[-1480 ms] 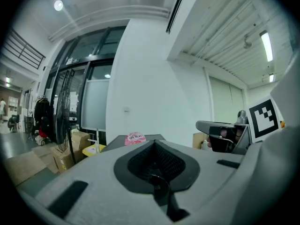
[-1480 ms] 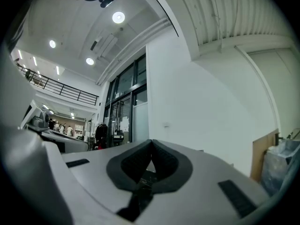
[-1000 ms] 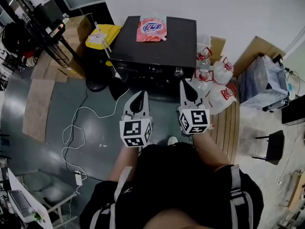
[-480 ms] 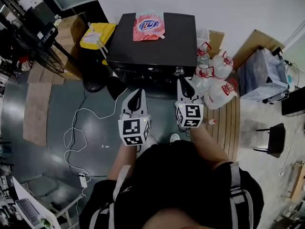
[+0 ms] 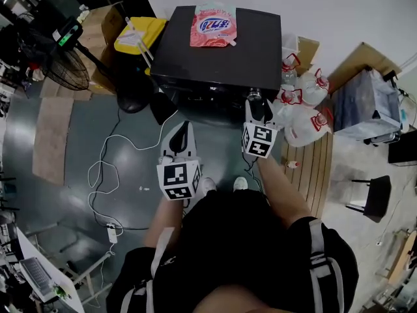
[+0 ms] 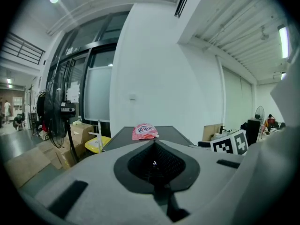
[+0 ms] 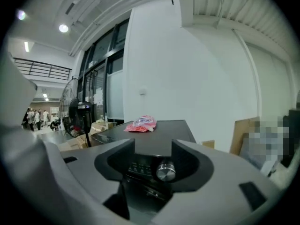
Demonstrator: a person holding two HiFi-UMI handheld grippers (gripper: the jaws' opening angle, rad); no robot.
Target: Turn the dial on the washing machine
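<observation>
The black washing machine [image 5: 218,54] stands against the wall, with its silver dial [image 5: 254,95] at the right end of the front panel. My right gripper [image 5: 256,108] hovers just short of the dial. Its jaws are opening with nothing held. In the right gripper view the dial [image 7: 166,171] shows in the gap of that gripper [image 7: 153,159], nearer the right jaw and not touched. My left gripper [image 5: 184,133] hangs lower left, away from the machine. In its own view the left gripper [image 6: 154,145] is shut and empty.
A pink detergent pouch [image 5: 215,26] lies on the machine's lid. Several water jugs [image 5: 303,106] crowd the machine's right side on a wooden pallet [image 5: 316,168]. A yellow bin [image 5: 140,34] and a fan [image 5: 68,67] stand to the left. A white cable [image 5: 104,175] trails over the floor.
The right gripper has moved forward, closer to the dial, and its jaws now stand apart. The left gripper has stayed low and shut.
</observation>
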